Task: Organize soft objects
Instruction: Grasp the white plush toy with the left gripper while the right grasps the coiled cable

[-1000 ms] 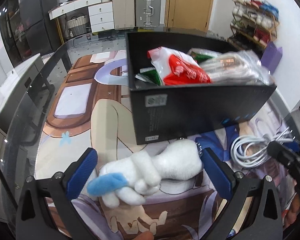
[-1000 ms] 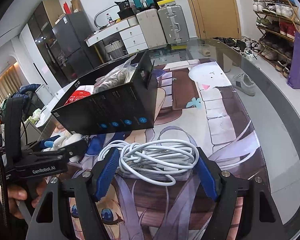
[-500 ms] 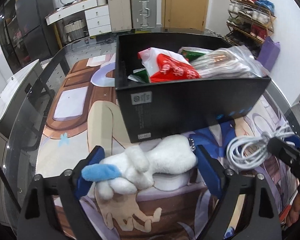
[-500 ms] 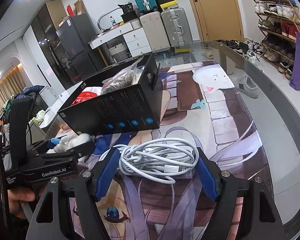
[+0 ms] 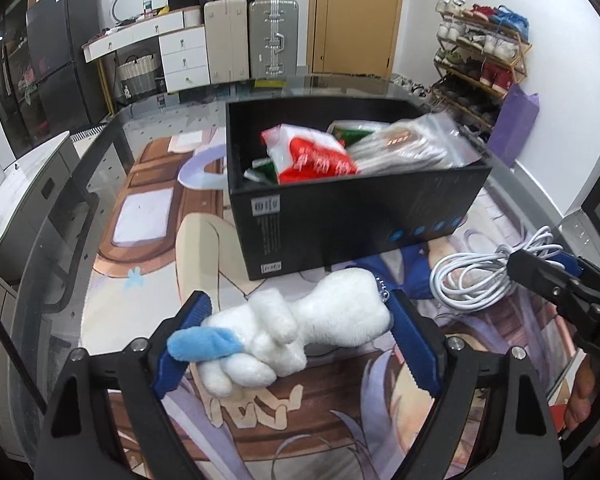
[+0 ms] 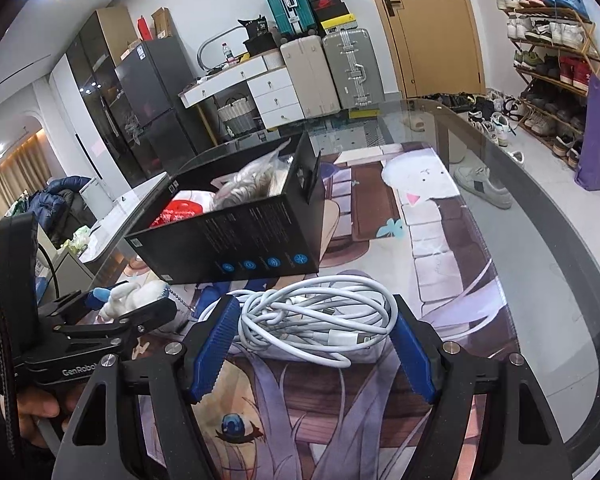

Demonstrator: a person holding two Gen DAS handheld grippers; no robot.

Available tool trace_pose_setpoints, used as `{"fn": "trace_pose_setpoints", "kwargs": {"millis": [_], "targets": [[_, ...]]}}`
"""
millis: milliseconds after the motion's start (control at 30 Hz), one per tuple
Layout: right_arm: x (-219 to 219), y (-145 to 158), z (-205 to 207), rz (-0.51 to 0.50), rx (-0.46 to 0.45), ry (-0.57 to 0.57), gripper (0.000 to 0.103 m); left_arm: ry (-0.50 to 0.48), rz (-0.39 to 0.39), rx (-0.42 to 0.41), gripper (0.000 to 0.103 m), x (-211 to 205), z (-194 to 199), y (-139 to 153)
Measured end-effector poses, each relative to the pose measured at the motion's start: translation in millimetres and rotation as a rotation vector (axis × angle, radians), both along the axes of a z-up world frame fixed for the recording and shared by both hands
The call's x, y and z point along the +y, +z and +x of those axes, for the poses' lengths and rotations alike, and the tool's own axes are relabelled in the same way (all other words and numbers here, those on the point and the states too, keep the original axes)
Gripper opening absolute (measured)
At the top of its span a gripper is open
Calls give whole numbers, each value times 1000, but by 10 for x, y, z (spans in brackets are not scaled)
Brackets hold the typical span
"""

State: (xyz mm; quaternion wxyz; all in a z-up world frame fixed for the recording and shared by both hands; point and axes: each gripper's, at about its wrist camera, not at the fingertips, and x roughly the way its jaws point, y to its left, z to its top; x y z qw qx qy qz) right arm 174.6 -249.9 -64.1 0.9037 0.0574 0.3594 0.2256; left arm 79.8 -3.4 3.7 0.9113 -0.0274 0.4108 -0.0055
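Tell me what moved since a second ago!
Both tools lifted their loads. The left tool raised the white plush toy off the mat, toward the black box. The right tool lifted the white cable bundle a bit too. Nothing was taken hold of or let go. The box and its packets stayed put.
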Motion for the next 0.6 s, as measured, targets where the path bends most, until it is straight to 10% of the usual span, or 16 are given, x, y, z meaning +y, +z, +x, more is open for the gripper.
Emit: {"fn": "trace_pose_setpoints", "kwargs": {"millis": [600], "targets": [[-22, 498, -165, -5, -125, -10, 75, 16, -55, -145, 88, 133, -120, 452]]}}
